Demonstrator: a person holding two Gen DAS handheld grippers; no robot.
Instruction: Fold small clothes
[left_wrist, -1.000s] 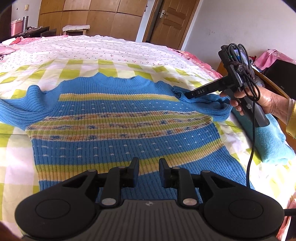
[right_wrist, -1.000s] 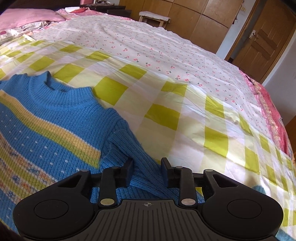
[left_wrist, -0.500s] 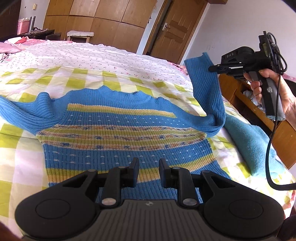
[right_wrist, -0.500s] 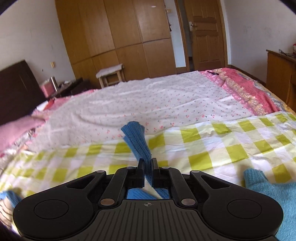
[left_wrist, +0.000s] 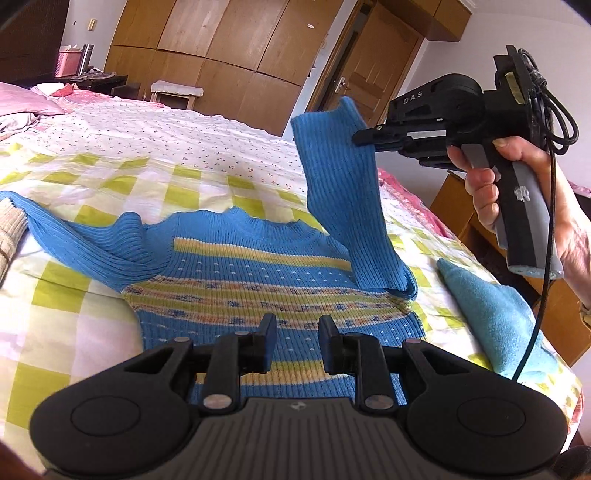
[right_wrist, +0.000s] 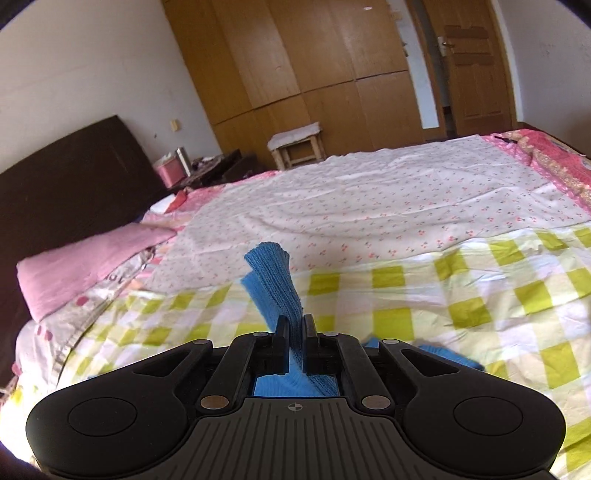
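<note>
A small blue knit sweater (left_wrist: 258, 291) with yellow and patterned stripes lies flat on the checked bed sheet. My right gripper (left_wrist: 360, 138) is shut on the sweater's right sleeve (left_wrist: 340, 192) and holds it up above the body. In the right wrist view the sleeve (right_wrist: 275, 284) sticks up between the closed jaws of the right gripper (right_wrist: 294, 328). My left gripper (left_wrist: 293, 328) is open and empty, just above the sweater's lower part. The left sleeve (left_wrist: 85, 240) lies spread out to the left.
A folded light-blue cloth (left_wrist: 491, 314) lies on the bed to the right of the sweater. A beige knit piece (left_wrist: 9, 236) shows at the left edge. A wooden cabinet (left_wrist: 554, 306) stands beside the bed on the right. Pink pillows (right_wrist: 85, 266) lie at the headboard.
My right gripper closed on the right sleeve and lifted it up off the bed. The left gripper stayed open over the sweater's hem and tilted up slightly.
</note>
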